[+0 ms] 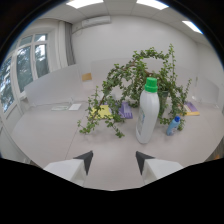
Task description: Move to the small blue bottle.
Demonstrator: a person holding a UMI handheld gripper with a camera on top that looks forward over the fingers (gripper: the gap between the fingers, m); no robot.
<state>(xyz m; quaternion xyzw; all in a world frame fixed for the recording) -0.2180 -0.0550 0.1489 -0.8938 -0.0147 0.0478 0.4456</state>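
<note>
Here we held the gripper (pixel 114 161) low over the tabletop (pixel 50 135), its jaws spread wide with nothing between them.

We saw the small blue bottle (pixel 172 126) standing upright, its long axis vertical and its cap pointing up, well beyond the jaws and off to their right. It stood just beside the tall white bottle (pixel 148 112) with the green cap, on that bottle's right, at the foot of a leafy plant (pixel 131 80) whose branches spread behind both. Yellow and purple papers (pixel 114 111) lay under the plant, farther back on the tabletop.
</note>
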